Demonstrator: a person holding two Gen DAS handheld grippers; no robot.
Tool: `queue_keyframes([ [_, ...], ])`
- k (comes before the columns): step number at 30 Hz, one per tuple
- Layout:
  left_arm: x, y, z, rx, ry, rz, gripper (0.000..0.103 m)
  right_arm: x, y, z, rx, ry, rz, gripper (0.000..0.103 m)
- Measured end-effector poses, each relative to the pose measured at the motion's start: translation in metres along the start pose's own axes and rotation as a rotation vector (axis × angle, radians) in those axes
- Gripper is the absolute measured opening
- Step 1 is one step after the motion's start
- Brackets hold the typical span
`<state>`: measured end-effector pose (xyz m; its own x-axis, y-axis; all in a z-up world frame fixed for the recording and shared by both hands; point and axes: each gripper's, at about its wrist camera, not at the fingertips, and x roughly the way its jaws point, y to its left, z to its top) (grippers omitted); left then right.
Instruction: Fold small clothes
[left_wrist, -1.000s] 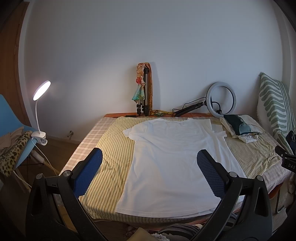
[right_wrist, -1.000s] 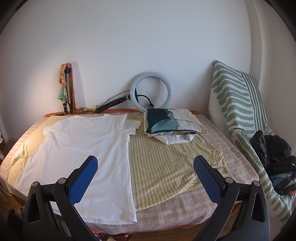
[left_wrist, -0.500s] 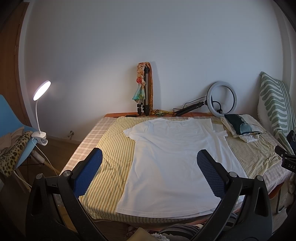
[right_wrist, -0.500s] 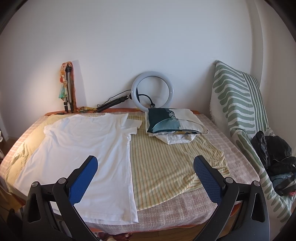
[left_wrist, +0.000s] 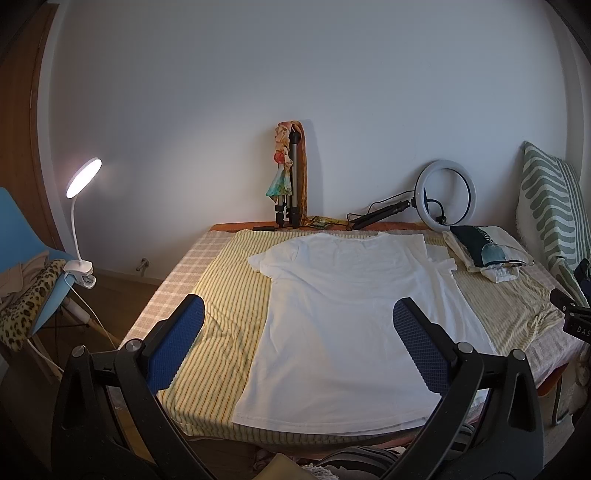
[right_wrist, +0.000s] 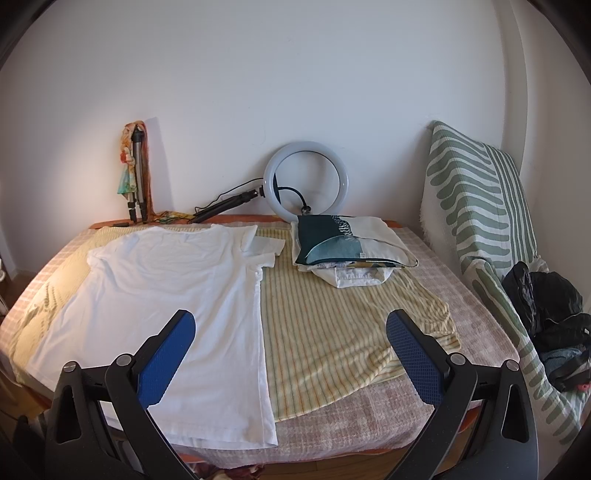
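Left gripper (left_wrist: 297, 343) wide open, holding nothing; right gripper (right_wrist: 290, 349) likewise, seemingly above the white T-shirt (right_wrist: 166, 295).

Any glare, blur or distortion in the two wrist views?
Left wrist: lit lamp blows out, warm cast on nearby wall; heavy fisheye bends wall edges, dark corner vignette; shirt sharp. Right wrist: same barrel distortion and vignette, warm light on bed's left side, no glare; ring light off; no motion blur.
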<state>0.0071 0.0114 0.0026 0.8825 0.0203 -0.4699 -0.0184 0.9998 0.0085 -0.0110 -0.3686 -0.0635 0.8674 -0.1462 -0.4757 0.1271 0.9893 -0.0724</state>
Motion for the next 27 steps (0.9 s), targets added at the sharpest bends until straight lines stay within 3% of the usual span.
queue_keyframes([
  [27, 0.024, 0.017, -0.008, 0.008, 0.032, 0.053, 0.103, 0.026, 0.01, 0.011, -0.024, 0.011, 0.004, 0.103],
])
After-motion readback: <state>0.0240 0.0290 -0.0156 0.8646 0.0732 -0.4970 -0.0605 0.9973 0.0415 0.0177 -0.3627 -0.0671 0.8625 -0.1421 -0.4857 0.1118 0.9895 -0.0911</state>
